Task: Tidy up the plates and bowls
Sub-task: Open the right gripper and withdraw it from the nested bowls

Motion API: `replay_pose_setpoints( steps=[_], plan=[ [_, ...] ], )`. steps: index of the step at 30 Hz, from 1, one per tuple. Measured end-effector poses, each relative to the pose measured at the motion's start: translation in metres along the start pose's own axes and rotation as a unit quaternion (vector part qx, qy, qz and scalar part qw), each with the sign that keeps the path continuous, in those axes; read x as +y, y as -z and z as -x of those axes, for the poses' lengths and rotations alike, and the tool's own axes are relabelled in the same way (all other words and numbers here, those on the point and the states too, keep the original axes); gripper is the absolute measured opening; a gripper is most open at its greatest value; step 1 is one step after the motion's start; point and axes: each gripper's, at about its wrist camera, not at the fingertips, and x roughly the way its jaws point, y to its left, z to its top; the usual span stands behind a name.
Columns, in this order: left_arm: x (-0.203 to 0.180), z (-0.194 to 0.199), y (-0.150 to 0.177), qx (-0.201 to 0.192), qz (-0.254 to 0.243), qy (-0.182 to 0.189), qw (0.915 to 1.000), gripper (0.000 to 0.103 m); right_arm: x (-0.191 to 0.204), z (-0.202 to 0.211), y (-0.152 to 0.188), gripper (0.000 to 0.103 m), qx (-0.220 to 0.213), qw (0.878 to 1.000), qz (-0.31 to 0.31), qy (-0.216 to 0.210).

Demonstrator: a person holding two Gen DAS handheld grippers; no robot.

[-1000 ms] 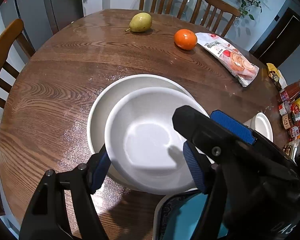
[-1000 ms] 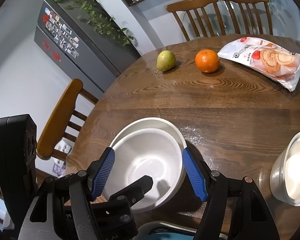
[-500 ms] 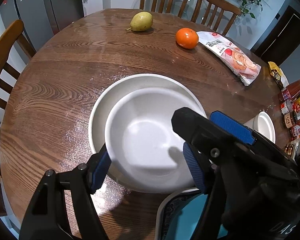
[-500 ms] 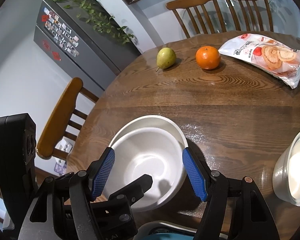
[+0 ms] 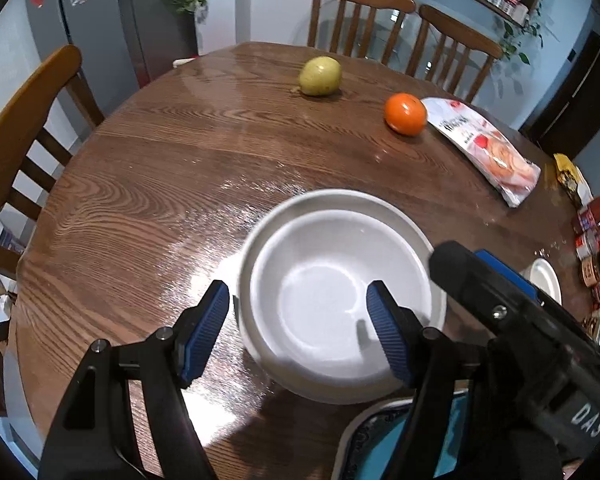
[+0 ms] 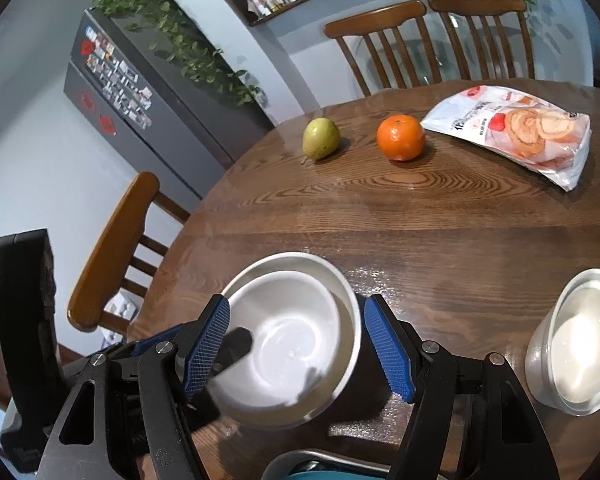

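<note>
Two white bowls sit nested on the round wooden table (image 5: 160, 200): the inner bowl (image 5: 320, 312) lies off-centre in the larger outer bowl (image 5: 340, 198). My left gripper (image 5: 296, 332) hovers open over their near left side. One blue pad is outside the rim, the other is over the inner bowl, and neither presses on it. My right gripper (image 6: 296, 348) is open above the same inner bowl (image 6: 292, 344), and its fingers (image 5: 500, 276) are at the bowls' right edge. A smaller white bowl (image 6: 572, 344) stands apart to the right.
A blue plate with a patterned rim (image 5: 380, 440) lies at the near table edge under the grippers. Farther back are a pear (image 5: 320, 76), an orange (image 5: 406, 114) and a snack bag (image 5: 488, 152). Wooden chairs ring the table, and jars (image 5: 596, 248) stand at the far right.
In the left wrist view the bowls have slid right and down. The left pad that was against the bowls' rim now stands apart from it. The right wrist view is almost unchanged.
</note>
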Motion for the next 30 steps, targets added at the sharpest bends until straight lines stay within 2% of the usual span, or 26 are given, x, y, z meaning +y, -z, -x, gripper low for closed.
replay_pose_setpoints(
  steps=[3, 6, 8, 14, 18, 25, 27, 30],
  plan=[
    [0.005, -0.004, -0.004, 0.002, 0.005, -0.007, 1.0, 0.072, -0.005, -0.002, -0.001, 0.071, 0.004, 1.0, -0.012, 0.002],
    [0.009, -0.01, -0.006, -0.009, 0.012, -0.045, 0.9989, 0.072, -0.01, -0.004, -0.001, 0.071, 0.007, 1.0, -0.029, 0.003],
    [0.011, -0.015, -0.007, -0.006, 0.011, -0.054, 0.9984, 0.072, -0.012, -0.006, 0.0, 0.071, 0.01, 0.999, -0.035, 0.001],
    [0.016, -0.035, -0.01, 0.04, 0.009, -0.028, 0.9988, 0.072, -0.016, -0.011, 0.001, 0.071, 0.02, 0.999, -0.044, 0.004],
    [0.019, -0.043, -0.01, 0.066, 0.016, 0.005, 0.9977, 0.071, -0.019, -0.018, 0.004, 0.071, 0.033, 0.998, -0.058, -0.004],
    [0.018, -0.043, -0.01, 0.074, 0.018, 0.025, 0.9968, 0.068, -0.022, -0.033, 0.009, 0.051, 0.06, 0.996, -0.06, 0.007],
    [0.016, -0.044, -0.009, 0.075, 0.014, 0.031, 0.9966, 0.062, -0.022, -0.035, 0.01, 0.044, 0.062, 0.996, -0.056, 0.01],
    [0.011, -0.048, -0.007, 0.08, 0.008, 0.03, 0.9963, 0.055, -0.022, -0.037, 0.012, 0.04, 0.062, 0.997, -0.048, 0.02]
  ],
)
